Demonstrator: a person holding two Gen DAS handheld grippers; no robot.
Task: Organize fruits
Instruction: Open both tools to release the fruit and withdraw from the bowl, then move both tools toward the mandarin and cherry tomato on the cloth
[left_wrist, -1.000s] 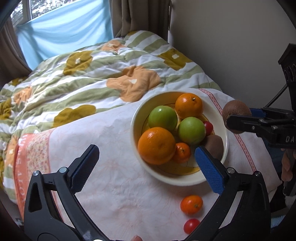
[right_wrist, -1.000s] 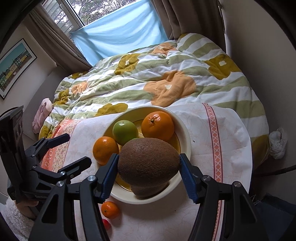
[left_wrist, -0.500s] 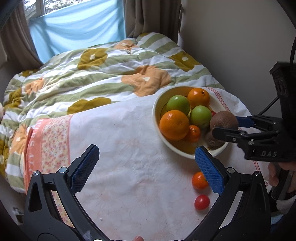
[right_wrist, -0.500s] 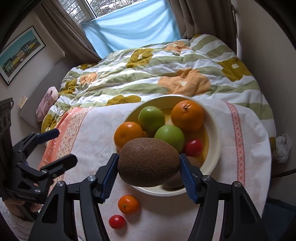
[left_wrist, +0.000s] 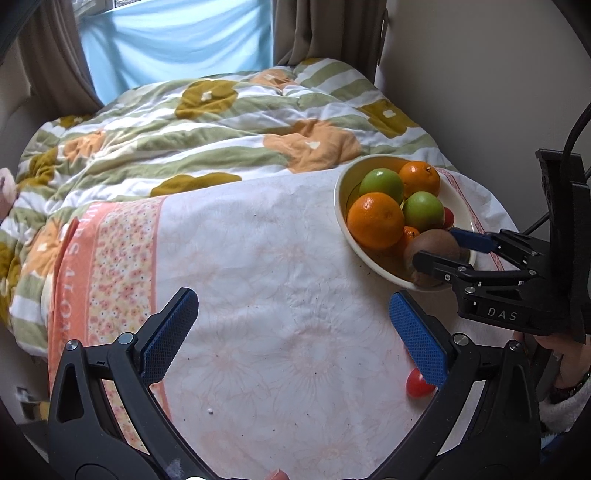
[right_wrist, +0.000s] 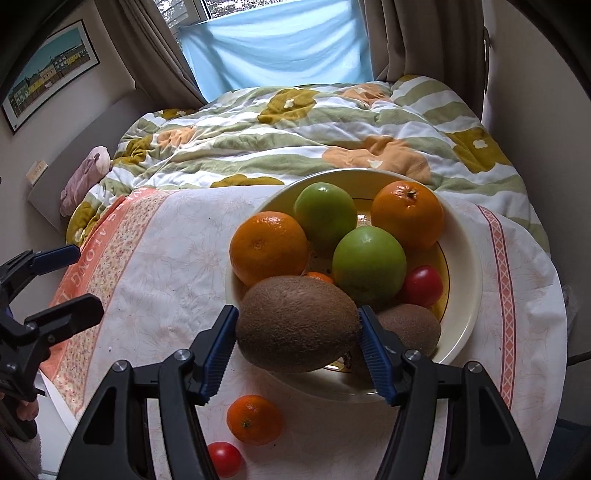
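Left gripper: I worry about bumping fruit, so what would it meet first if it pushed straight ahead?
Likely only the bare tablecloth: the open left gripper points past the bowl, which sits off to its right. Depth is unclear.

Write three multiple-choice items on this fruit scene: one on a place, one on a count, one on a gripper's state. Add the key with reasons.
1. Where does the loose mandarin lie?
A. In the bowl
B. On the tablecloth, in front of the bowl
C. On the quilt

2. How many green apples sit in the bowl?
A. One
B. Two
C. Three

3. What is the right gripper doing?
A. Shut on a kiwi
B. Open and empty
C. Shut on a tomato

Key:
1. B, it rests on the tablecloth beside a cherry tomato, outside the rim.
2. B, one green apple lies behind another.
3. A, both blue pads press the ends of the kiwi over the bowl's near edge; the left gripper stands open.
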